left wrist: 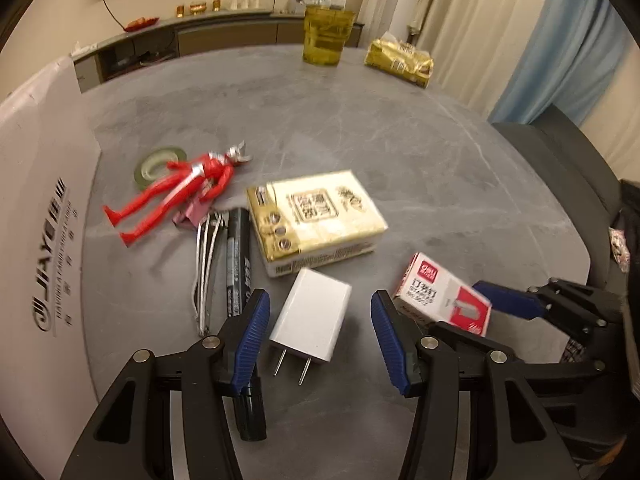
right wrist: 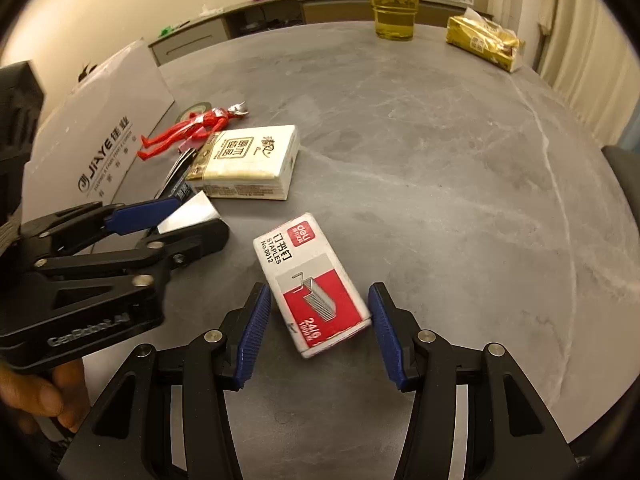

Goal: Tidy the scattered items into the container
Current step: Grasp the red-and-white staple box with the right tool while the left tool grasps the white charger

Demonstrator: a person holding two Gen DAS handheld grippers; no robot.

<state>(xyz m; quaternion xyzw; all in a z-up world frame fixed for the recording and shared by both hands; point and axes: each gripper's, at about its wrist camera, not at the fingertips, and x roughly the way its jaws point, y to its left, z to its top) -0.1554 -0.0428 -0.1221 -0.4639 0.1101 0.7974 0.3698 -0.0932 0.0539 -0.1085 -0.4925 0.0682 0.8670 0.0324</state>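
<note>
Near the white cardboard box point(left wrist: 40, 208) on the worktop point(left wrist: 400, 140), the staple box point(right wrist: 312, 284) and charger point(left wrist: 310, 316) lie between released fingers of right gripper point(right wrist: 316, 332) and left gripper point(left wrist: 320, 336), which risk colliding if closing together.

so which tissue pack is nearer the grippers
The cream tissue pack beside the charger; the gold pack lies at the table's far edge near the yellow cup.

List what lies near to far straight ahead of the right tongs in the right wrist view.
Right tongs → staples box between the open fingers → bare stretch of grey table → yellow glass cup at the far edge.
</note>
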